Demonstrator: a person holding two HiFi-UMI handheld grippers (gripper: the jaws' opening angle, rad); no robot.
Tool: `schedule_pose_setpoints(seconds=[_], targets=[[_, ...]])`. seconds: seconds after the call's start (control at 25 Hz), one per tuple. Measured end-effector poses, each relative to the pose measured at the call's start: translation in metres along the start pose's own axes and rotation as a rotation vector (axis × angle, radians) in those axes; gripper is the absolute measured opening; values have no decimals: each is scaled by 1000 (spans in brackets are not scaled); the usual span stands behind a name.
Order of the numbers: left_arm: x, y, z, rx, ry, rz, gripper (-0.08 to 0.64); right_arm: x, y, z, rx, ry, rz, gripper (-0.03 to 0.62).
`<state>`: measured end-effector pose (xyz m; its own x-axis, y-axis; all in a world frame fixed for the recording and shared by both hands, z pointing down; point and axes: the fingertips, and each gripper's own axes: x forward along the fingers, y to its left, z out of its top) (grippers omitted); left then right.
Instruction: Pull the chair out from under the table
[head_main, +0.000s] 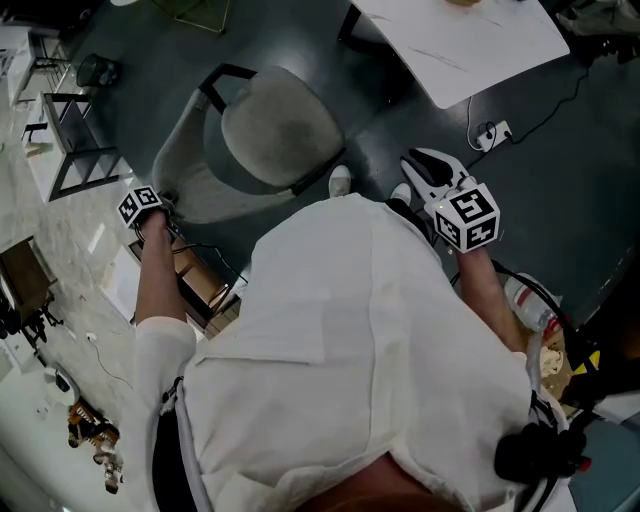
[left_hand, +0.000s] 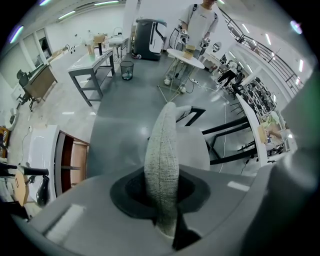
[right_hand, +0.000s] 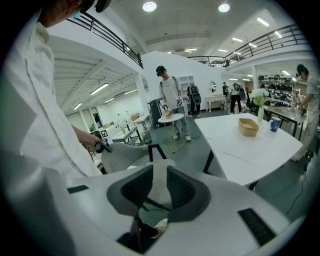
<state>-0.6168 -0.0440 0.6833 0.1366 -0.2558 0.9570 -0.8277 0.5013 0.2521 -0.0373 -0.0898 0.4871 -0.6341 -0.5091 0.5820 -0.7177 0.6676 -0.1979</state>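
Head view: one chair (head_main: 280, 130), two grippers (head_main: 166, 203) (head_main: 420, 163)

One grey chair (head_main: 270, 135), one white table (head_main: 470, 40), two grippers (head_main: 166, 203) (head_main: 424, 166).

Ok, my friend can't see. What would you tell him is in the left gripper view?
The left tongs are clamped on the edge of a grey fabric chair back, seen close up. Behind it are a grey floor, a metal table at the left and, far off, a person standing by a small round table.
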Motion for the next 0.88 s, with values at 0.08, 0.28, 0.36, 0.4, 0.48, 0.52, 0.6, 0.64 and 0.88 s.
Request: schedule_pose_setpoints(seconds=[0.08, 0.28, 0.36, 0.4, 0.48, 0.52, 0.6, 0.64, 0.88], targets=[[0, 1, 1, 7, 1, 2, 61, 2, 1, 2, -4, -4, -1, 81], [-2, 6, 1, 33, 11, 22, 63, 5, 3, 5, -3, -6, 4, 81], [-1, 7, 0, 42, 22, 21, 66, 7, 3, 6, -2, -6, 7, 81], [-2, 9, 0, 41, 26, 24, 67, 9, 3, 5, -1, -5, 11, 81], [-4, 11, 0, 44, 30, 37, 70, 12, 5, 5, 0, -2, 22, 81], [-4, 11, -1, 48, 31, 42, 72, 13, 4, 5, 0, -1, 27, 81], [-2, 15, 0, 53, 33, 52, 75, 13, 3, 8, -3, -2, 33, 81], [0, 17, 1, 58, 35, 61, 78, 13, 1, 9, -4, -3, 34, 81], [6, 18, 2, 94, 51, 137, 105, 12, -8, 11, -4, -2, 39, 81]])
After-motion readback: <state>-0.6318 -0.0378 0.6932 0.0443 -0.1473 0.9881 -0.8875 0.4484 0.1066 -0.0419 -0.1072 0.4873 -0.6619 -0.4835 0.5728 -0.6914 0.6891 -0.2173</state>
